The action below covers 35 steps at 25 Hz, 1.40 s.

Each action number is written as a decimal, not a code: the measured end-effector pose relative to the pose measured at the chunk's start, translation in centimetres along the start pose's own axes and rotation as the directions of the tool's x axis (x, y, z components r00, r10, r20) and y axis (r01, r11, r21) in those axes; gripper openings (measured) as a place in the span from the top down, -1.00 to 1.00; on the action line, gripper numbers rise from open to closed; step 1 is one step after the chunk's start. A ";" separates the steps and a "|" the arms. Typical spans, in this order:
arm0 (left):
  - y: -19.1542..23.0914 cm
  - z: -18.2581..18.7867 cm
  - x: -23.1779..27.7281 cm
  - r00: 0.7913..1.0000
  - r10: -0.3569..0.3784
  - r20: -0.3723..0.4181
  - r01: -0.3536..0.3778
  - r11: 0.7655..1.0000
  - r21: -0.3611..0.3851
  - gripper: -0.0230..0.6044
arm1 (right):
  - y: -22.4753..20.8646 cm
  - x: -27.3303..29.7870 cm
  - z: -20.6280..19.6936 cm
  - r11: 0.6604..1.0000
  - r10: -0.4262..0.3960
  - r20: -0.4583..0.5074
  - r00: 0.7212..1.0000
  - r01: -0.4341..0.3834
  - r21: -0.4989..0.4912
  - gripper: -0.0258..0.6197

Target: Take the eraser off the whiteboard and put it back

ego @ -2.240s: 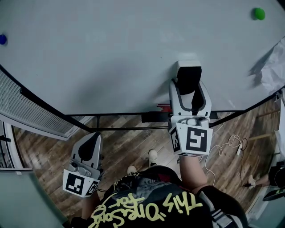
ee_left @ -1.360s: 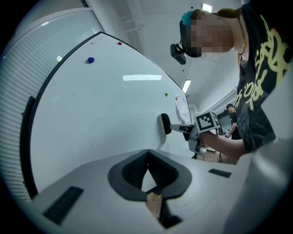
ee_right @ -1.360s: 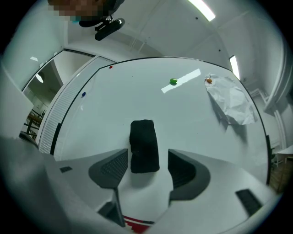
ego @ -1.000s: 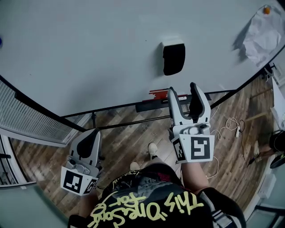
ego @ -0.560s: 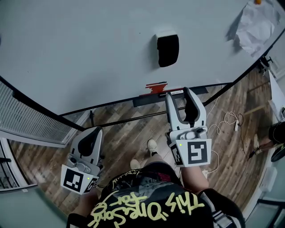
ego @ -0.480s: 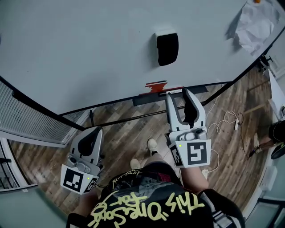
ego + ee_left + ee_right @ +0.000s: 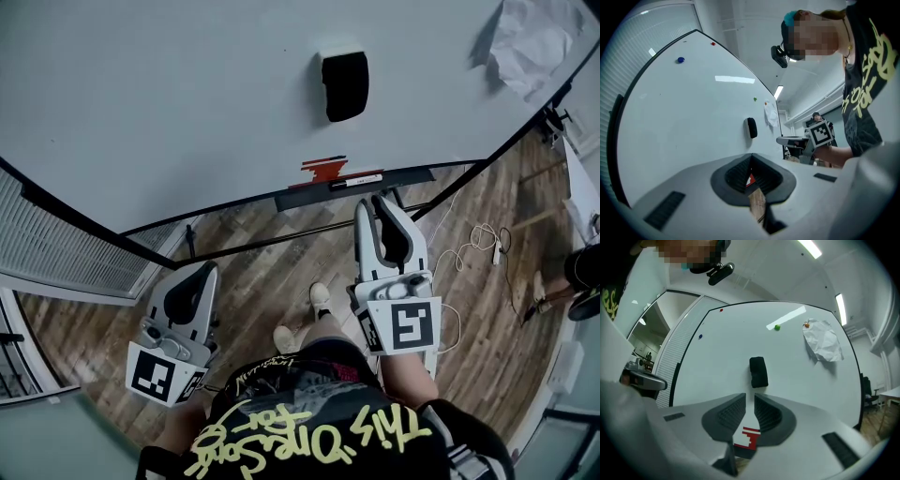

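Note:
The black eraser (image 7: 345,86) sticks to the whiteboard (image 7: 187,94), above the board's tray (image 7: 356,192). It also shows in the right gripper view (image 7: 758,371) and the left gripper view (image 7: 751,127). My right gripper (image 7: 377,202) is held back from the board, below the eraser and apart from it. Its jaws are closing, with only a narrow gap left in the right gripper view (image 7: 750,397) and nothing between them. My left gripper (image 7: 200,270) hangs low at the left, away from the board. Its fingertips meet in the left gripper view (image 7: 751,157) on nothing.
Red pieces (image 7: 323,169) lie on the tray. A crumpled paper (image 7: 525,37) is stuck at the board's upper right, with a green magnet (image 7: 777,327) nearby. White cables (image 7: 478,244) lie on the wooden floor. A slatted panel (image 7: 56,253) stands at the left.
The right gripper let go of the eraser on the board, drew back and sank. Its jaws went from wide apart to nearly together. The eraser stayed on the board.

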<state>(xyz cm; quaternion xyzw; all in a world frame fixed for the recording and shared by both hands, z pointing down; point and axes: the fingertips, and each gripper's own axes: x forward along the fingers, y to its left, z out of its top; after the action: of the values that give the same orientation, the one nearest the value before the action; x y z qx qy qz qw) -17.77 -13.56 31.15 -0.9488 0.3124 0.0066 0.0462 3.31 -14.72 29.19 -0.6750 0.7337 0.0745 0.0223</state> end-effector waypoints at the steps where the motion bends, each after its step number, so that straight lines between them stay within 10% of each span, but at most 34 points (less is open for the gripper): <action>1: -0.1 -0.1 0.0 1.000 -0.003 -0.002 0.003 1.000 0.001 0.90 | 0.0 -0.2 -0.2 1.000 -0.001 -0.010 1.000 0.001 -0.004 0.75; 35: -7.7 1.0 0.1 0.998 0.070 0.002 -0.070 0.997 0.007 0.90 | 0.9 -6.2 -2.2 0.969 0.246 -0.094 0.965 -0.240 0.064 0.90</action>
<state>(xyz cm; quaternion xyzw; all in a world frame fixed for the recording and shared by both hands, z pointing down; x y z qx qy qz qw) -13.12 -7.41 30.82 -0.9370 0.3457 0.0078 0.0497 3.10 -8.87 32.29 -0.5821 0.8128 0.0231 -0.0066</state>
